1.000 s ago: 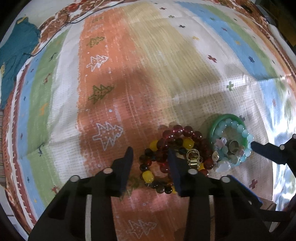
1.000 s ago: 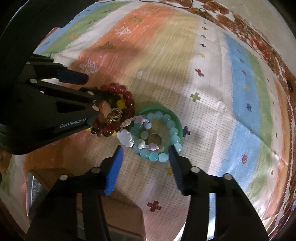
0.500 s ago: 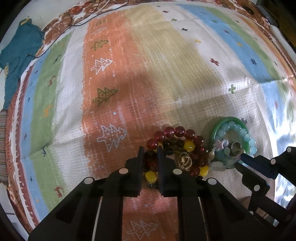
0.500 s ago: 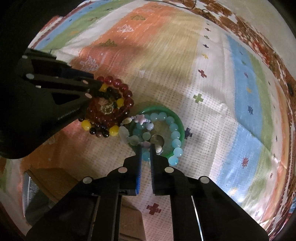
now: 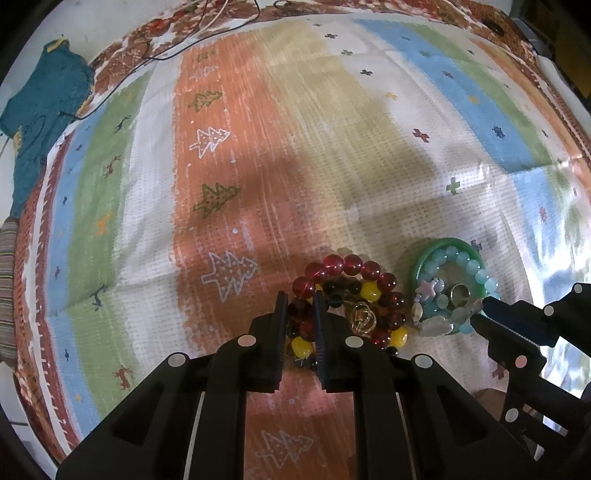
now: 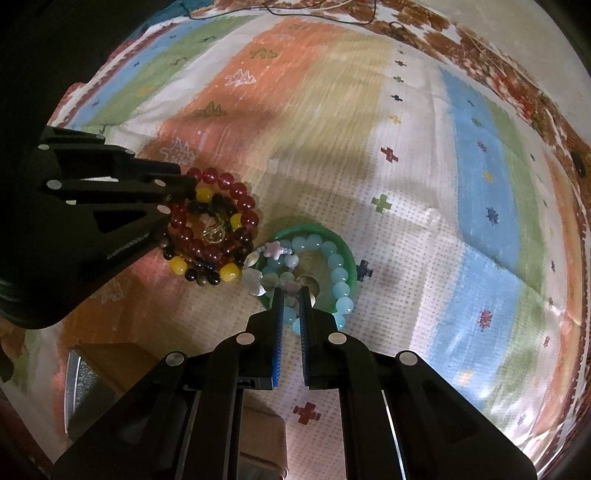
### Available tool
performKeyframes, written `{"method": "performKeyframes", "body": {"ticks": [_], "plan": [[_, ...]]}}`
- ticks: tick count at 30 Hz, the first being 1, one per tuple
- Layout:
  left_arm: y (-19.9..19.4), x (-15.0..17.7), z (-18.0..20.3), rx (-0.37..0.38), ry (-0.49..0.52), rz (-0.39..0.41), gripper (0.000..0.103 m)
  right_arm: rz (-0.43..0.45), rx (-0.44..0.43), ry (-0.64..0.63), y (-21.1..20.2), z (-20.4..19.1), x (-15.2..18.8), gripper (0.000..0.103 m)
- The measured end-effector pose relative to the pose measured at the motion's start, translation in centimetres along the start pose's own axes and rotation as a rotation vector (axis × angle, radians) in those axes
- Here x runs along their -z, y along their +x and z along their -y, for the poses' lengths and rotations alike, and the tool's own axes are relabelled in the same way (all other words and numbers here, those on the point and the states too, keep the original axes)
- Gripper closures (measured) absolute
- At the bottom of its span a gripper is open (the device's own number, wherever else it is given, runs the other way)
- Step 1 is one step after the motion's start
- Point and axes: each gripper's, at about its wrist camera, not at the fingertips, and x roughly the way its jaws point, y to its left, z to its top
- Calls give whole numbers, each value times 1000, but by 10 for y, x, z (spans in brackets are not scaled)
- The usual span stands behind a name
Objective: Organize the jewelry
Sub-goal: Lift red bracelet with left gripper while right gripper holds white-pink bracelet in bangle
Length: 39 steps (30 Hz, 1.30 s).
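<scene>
A red bead bracelet lies coiled with dark and yellow beads and a gold ring on a striped cloth. My left gripper is shut on the left side of the red bead bracelet. Beside it a green bangle holds a turquoise bead bracelet, a star charm and a metal ring. My right gripper is shut on the near side of the turquoise bead bracelet inside the green bangle.
The striped cloth covers the whole surface. A blue cloth lies at the far left. Thin cables run along the far edge. A brown box with a mirror sits near, left of my right gripper.
Both grippers went from wide open to shut. The left closed on the red bead bracelet, the right on the turquoise bead bracelet, and both views pulled back slightly.
</scene>
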Motion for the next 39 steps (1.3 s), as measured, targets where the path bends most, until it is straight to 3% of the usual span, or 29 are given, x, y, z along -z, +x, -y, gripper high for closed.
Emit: {"method": "performKeyframes", "body": {"ticks": [16,30,39], "plan": [[-26,4,1,-9,-20,53,90,26,40,8,-12,4,7,94],[-61,17,0,15,-57,116,90,194,29,54,-56,7,11,99],[-73,22,-2,35,-68,134,90,132,22,48,-45,5,20,100]]}}
